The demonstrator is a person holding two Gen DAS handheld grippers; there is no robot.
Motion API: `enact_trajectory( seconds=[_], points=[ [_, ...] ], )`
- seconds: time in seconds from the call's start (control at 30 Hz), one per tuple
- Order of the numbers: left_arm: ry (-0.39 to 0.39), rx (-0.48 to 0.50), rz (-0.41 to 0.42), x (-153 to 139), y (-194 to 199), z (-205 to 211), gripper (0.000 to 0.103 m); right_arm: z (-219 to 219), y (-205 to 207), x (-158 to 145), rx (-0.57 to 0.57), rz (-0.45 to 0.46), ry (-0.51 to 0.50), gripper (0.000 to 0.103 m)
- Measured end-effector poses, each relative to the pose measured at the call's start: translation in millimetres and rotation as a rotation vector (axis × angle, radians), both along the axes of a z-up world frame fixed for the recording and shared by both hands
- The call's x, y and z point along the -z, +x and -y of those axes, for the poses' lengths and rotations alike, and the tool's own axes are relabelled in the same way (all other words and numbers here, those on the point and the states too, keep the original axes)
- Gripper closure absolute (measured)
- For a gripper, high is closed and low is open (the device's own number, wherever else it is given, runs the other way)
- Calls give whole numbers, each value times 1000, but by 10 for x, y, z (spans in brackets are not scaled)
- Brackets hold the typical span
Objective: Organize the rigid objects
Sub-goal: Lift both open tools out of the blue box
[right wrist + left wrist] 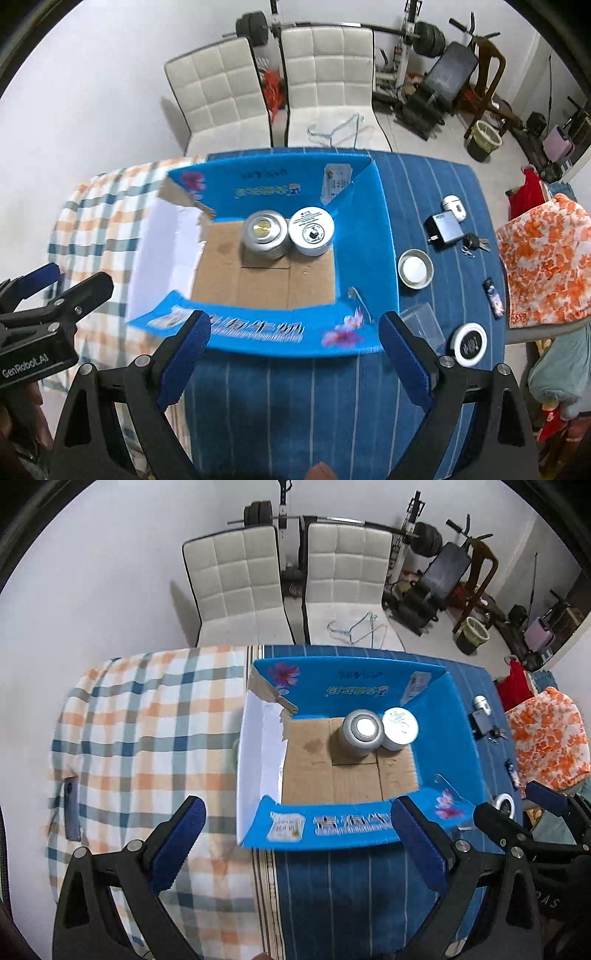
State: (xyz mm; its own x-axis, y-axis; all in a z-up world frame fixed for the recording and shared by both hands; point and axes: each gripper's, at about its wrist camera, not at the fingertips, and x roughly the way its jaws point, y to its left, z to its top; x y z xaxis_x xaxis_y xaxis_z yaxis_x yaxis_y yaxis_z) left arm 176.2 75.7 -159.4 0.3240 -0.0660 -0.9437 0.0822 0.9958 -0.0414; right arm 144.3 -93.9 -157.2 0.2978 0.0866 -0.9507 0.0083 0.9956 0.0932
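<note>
An open blue cardboard box [365, 229] stands on the table. Inside it, against the far wall, a silver tin [264, 232] and a white round tin [311, 230] stand side by side; the left wrist view shows the same silver tin [362, 734] and white tin [399, 727]. My left gripper [299, 834] hangs open above the box's near flap [351, 823] with nothing between its fingers. My right gripper [295, 347] is open too, empty, above the same flap. Both point steeply down.
Right of the box on the blue striped cloth lie a small metal bowl [415, 268], a black charger [443, 227], a white earbud case [453, 203], keys [474, 243], a lighter [493, 297], a clear plastic box [424, 325] and a white-rimmed disc [470, 344]. Two white chairs [325, 74] stand behind the table.
</note>
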Motion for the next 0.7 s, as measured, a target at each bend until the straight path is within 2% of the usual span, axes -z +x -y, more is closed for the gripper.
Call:
enact_trajectory(
  seconds=[0.23, 0.4, 0.6, 0.7],
  points=[
    [-10, 8, 29, -301, -376, -22, 0, -27, -482, -572, 14, 65, 11, 9],
    [-18, -11, 62, -460, -503, 62, 0, 23, -645, -836, 6, 105, 6, 9],
    [-18, -12, 69, -540, -490, 381, 0, 360, -622, -878, 8, 103, 49, 9],
    [-44, 22, 51, -475, -409, 702, 0, 878, -500, -734, 87, 81, 30, 9]
  ],
)
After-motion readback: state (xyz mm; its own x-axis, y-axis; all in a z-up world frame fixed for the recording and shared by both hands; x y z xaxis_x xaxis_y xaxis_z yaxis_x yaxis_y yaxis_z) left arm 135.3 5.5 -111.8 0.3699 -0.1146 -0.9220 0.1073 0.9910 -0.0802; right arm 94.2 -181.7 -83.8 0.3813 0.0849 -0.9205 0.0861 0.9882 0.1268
